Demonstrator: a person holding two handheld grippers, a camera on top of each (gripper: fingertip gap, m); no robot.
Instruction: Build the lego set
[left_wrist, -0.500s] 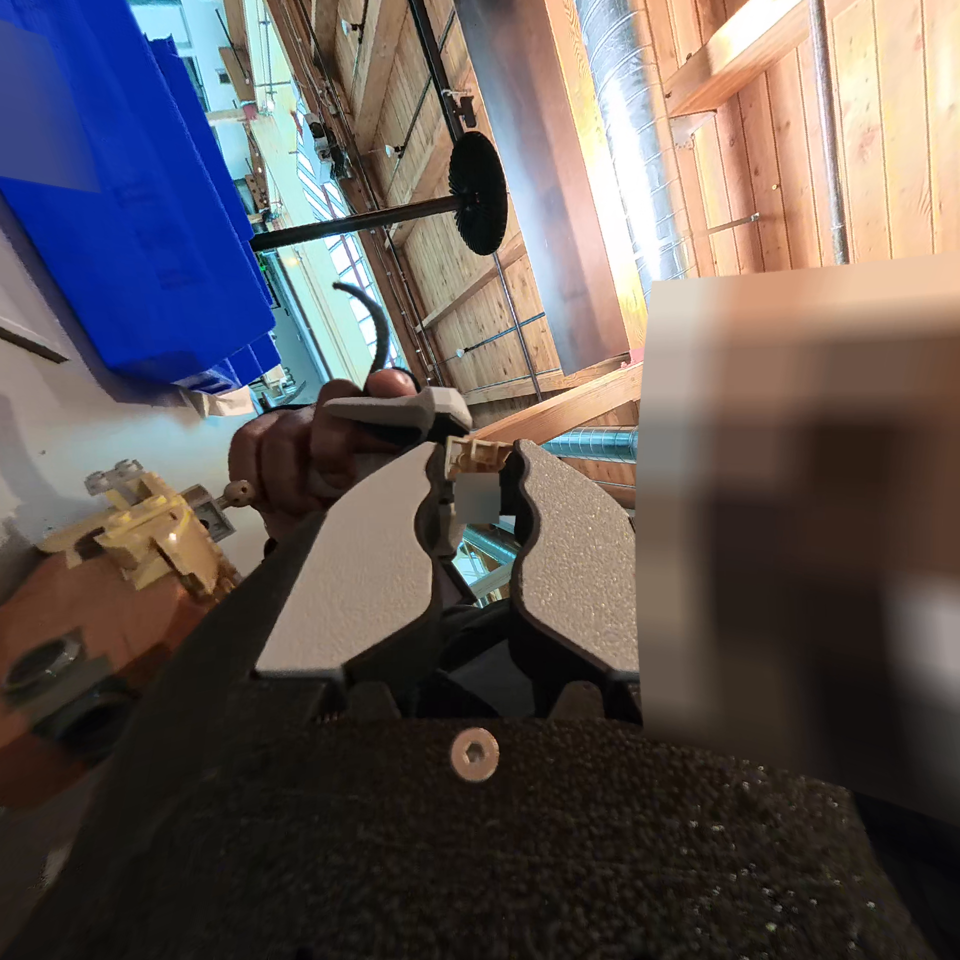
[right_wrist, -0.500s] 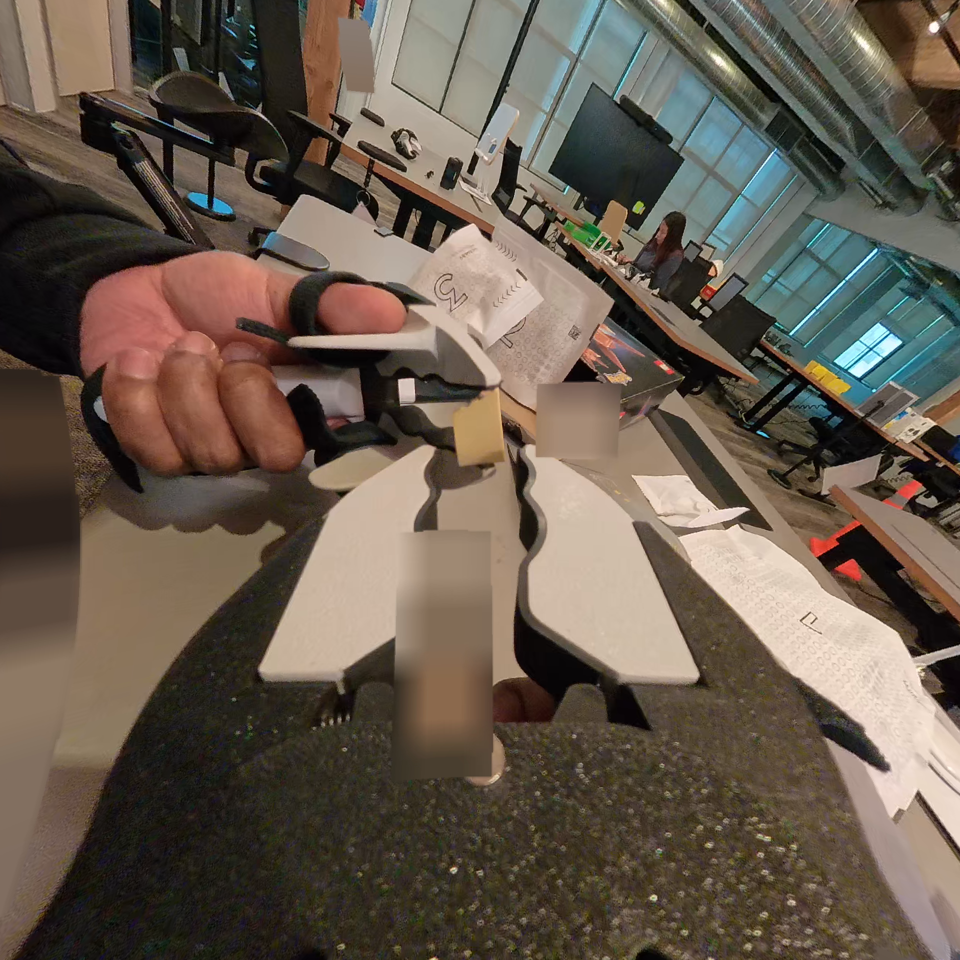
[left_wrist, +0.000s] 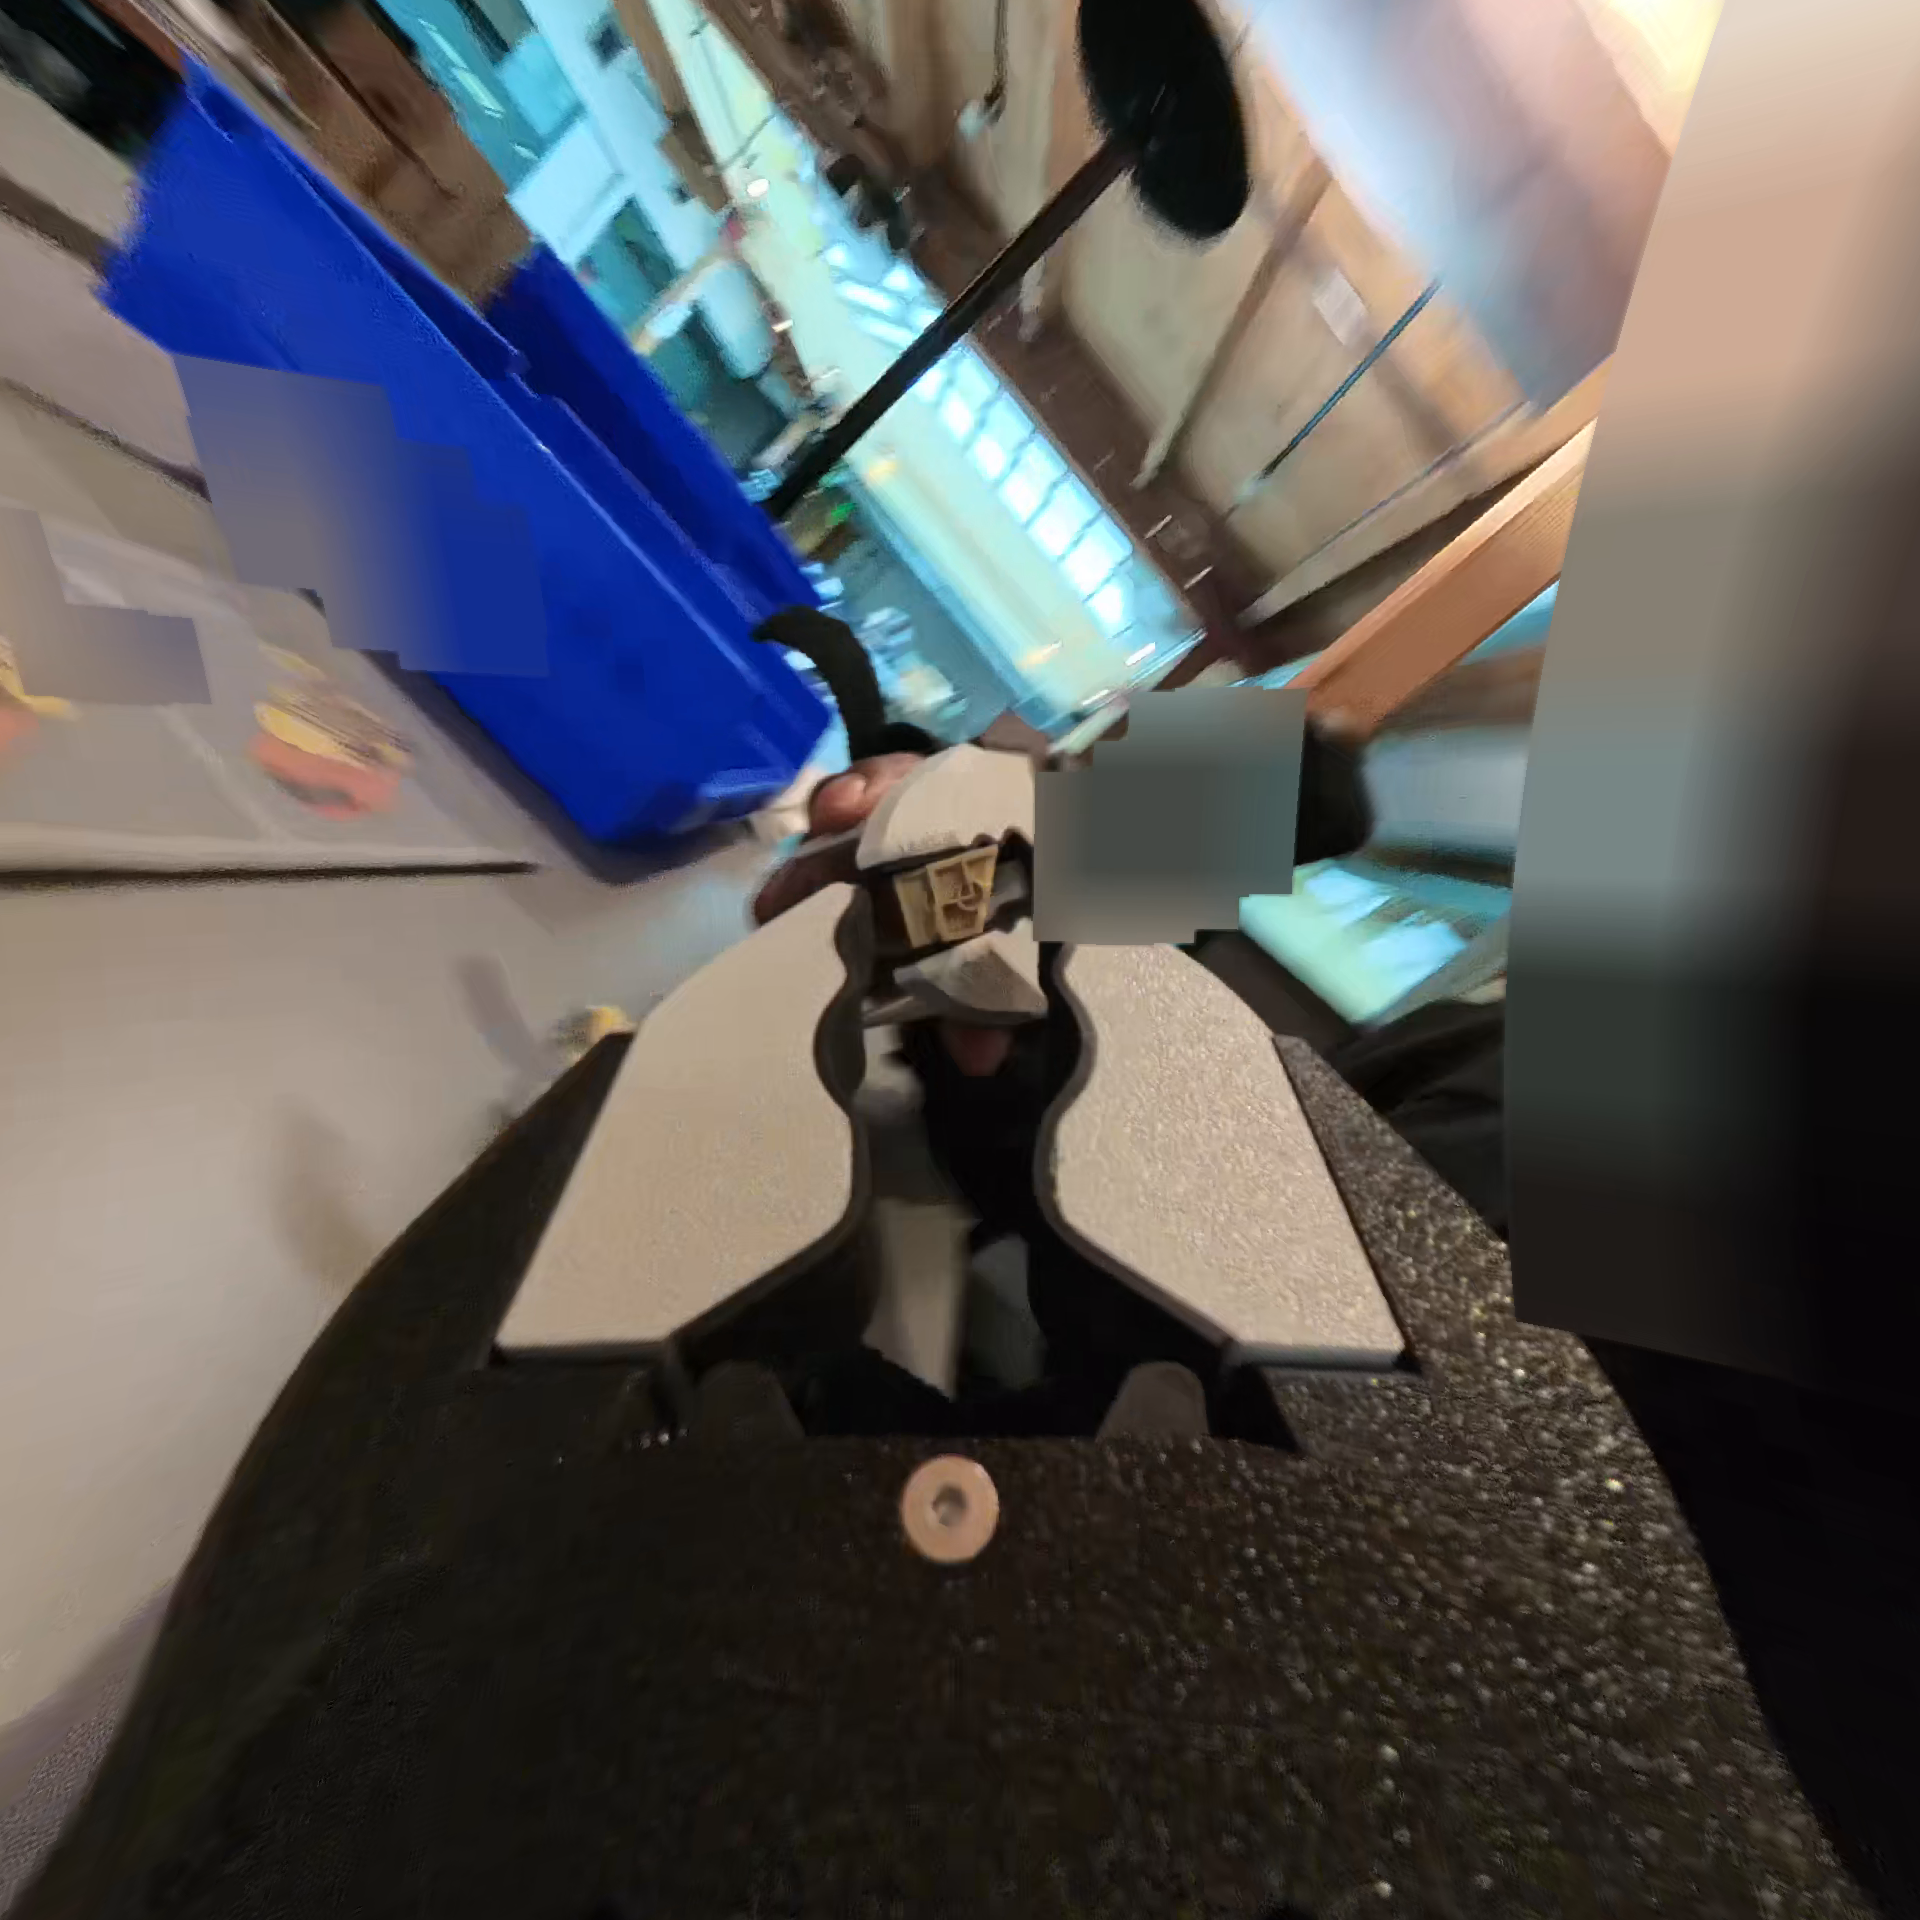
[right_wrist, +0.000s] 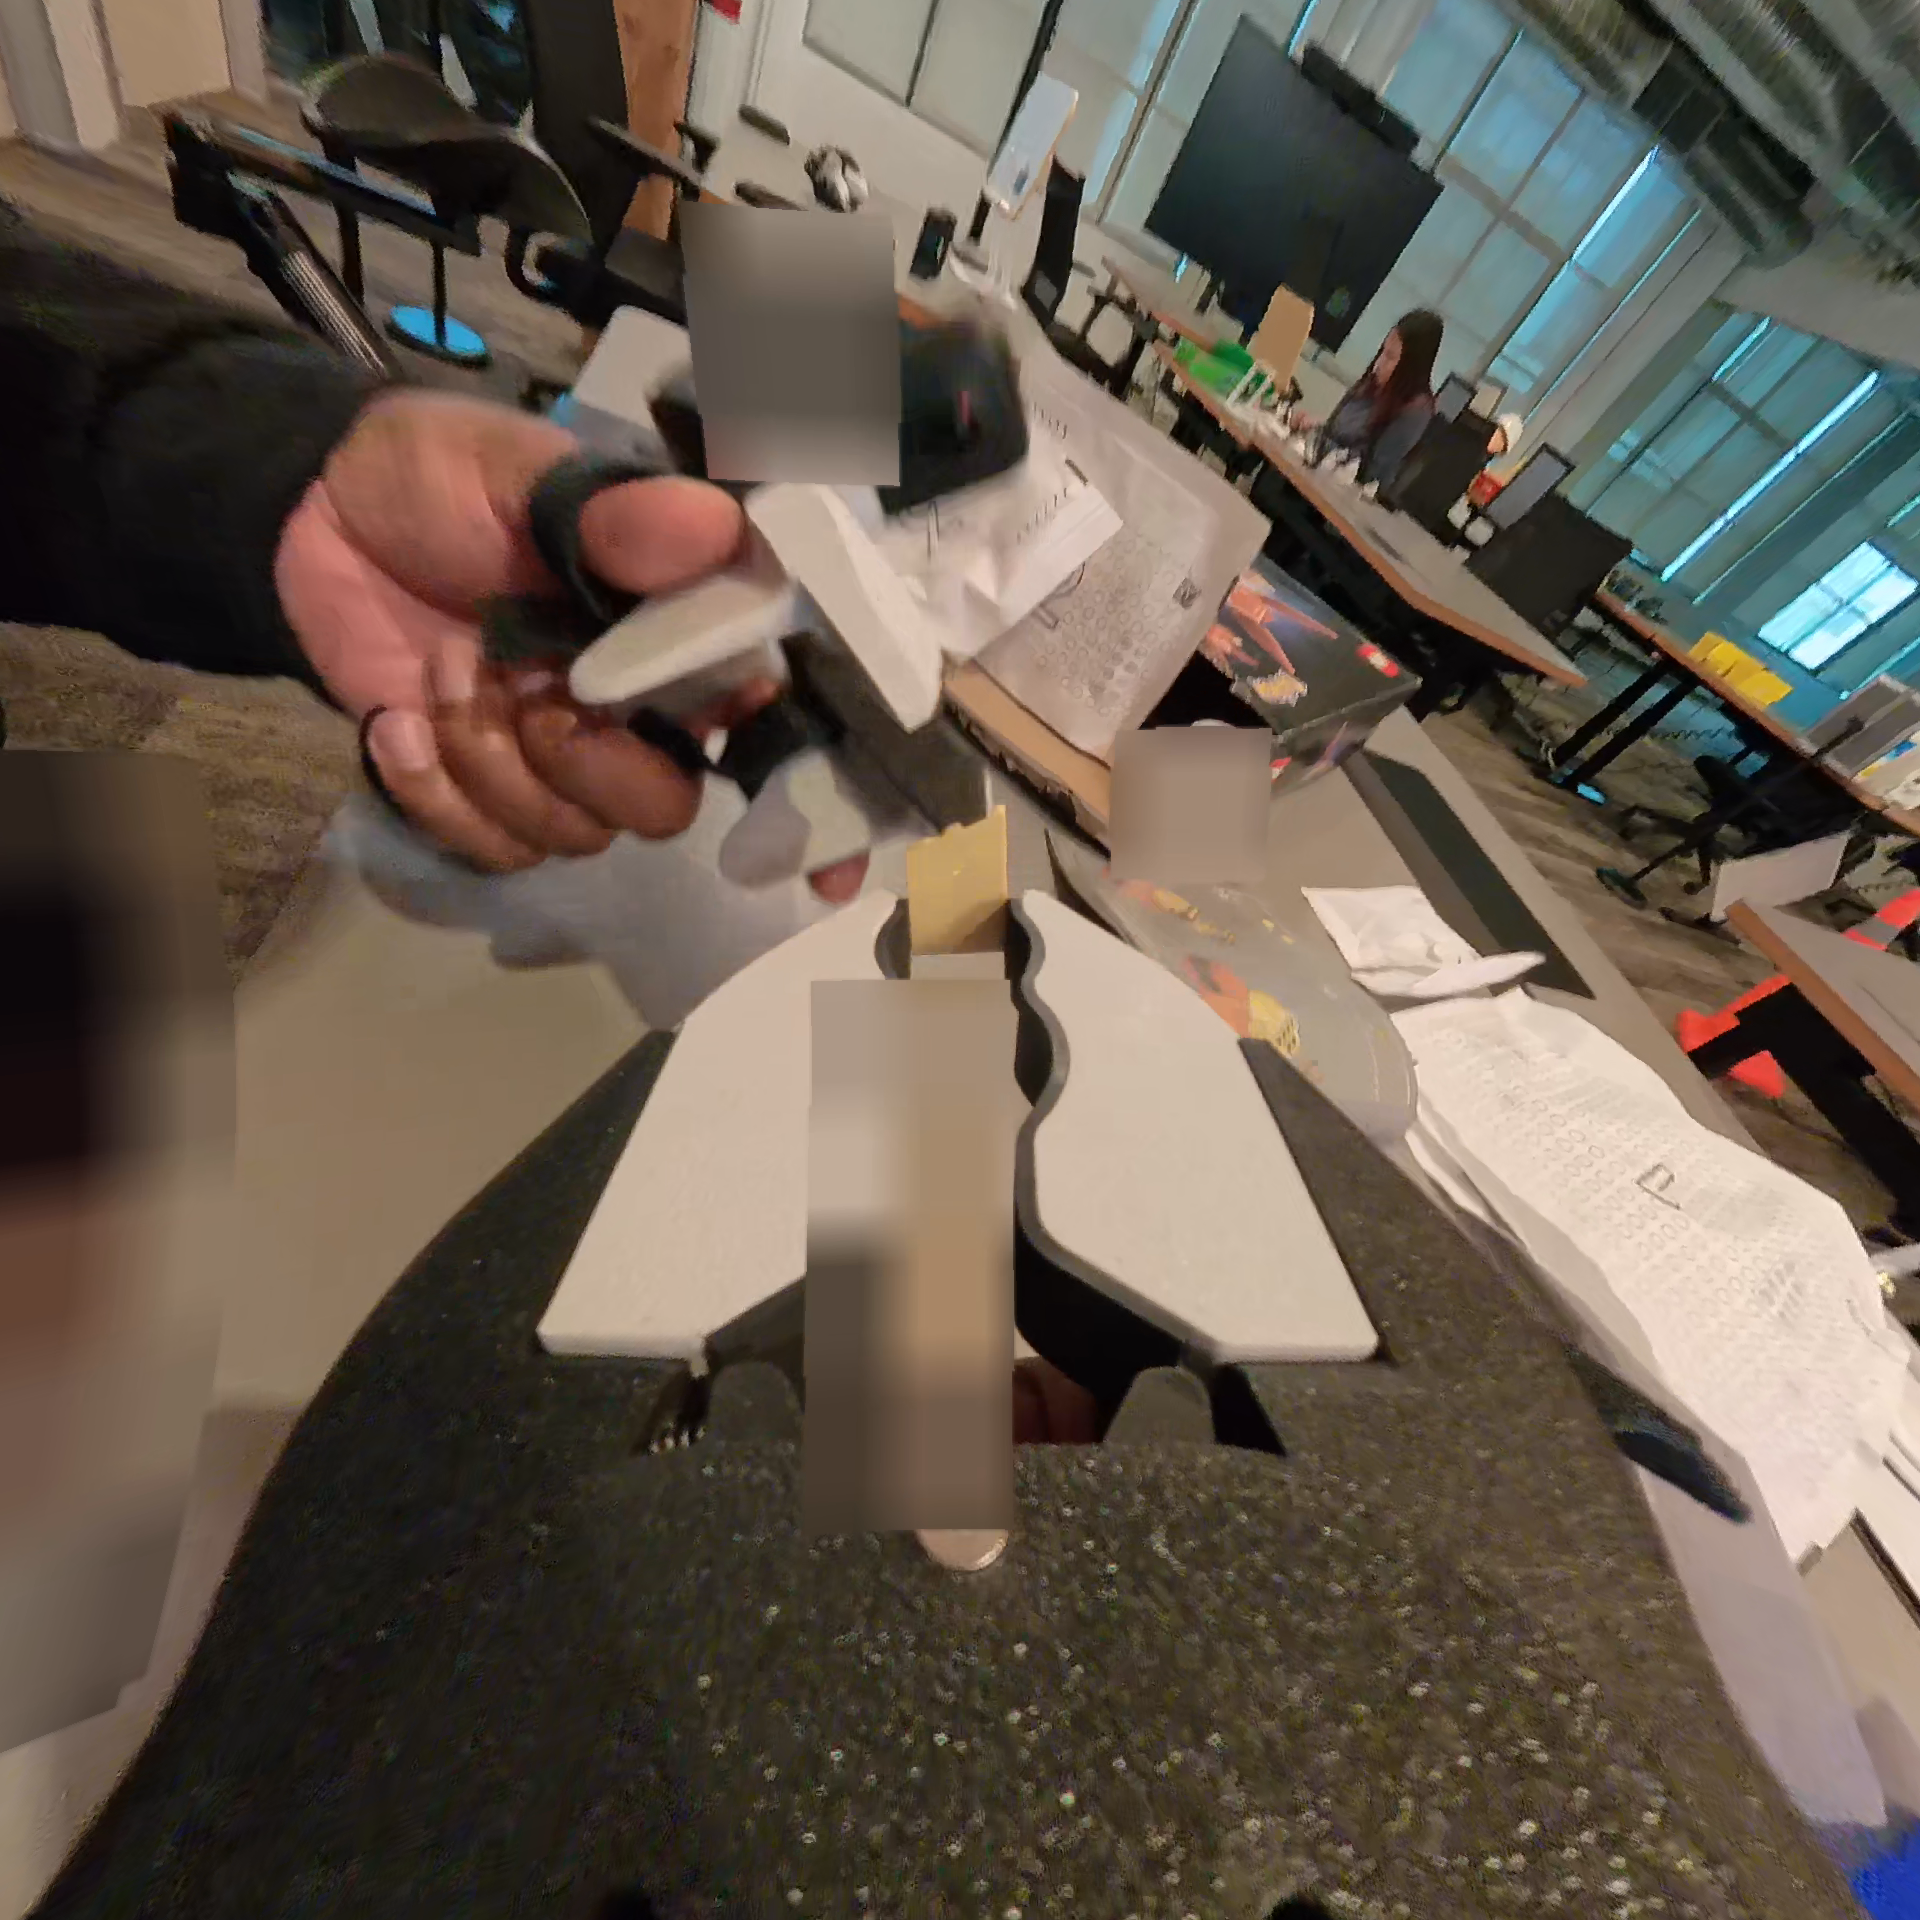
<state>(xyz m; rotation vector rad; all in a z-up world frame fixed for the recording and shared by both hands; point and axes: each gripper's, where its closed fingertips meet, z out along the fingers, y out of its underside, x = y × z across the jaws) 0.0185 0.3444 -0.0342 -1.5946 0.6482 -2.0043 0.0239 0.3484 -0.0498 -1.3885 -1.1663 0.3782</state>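
Observation:
A small tan lego piece (right_wrist: 956, 883) is pinched between the fingertips of my right gripper (right_wrist: 958, 916), which is shut on it in the air above the grey table (right_wrist: 416, 1091). In the left wrist view the same piece (left_wrist: 940, 904) shows in the right gripper's grey jaws, just beyond my left gripper (left_wrist: 956, 961). My left gripper is open and empty, its fingers spread apart. In the right wrist view the left gripper (right_wrist: 821, 727) and the hand holding it (right_wrist: 468, 644) sit up and to the left of the piece, apart from it.
Blue bins (left_wrist: 468, 540) stand along the table's far side. Perforated white paper bags (right_wrist: 1662, 1195), a clear bag of pieces (right_wrist: 1257, 987) and a dark lego box (right_wrist: 1299, 665) lie on the table to the right. A person (right_wrist: 1392, 395) sits at a far desk.
The left gripper has opened, let go of the tan piece and pulled back and tilted. The right gripper has closed on the piece and now holds it alone.

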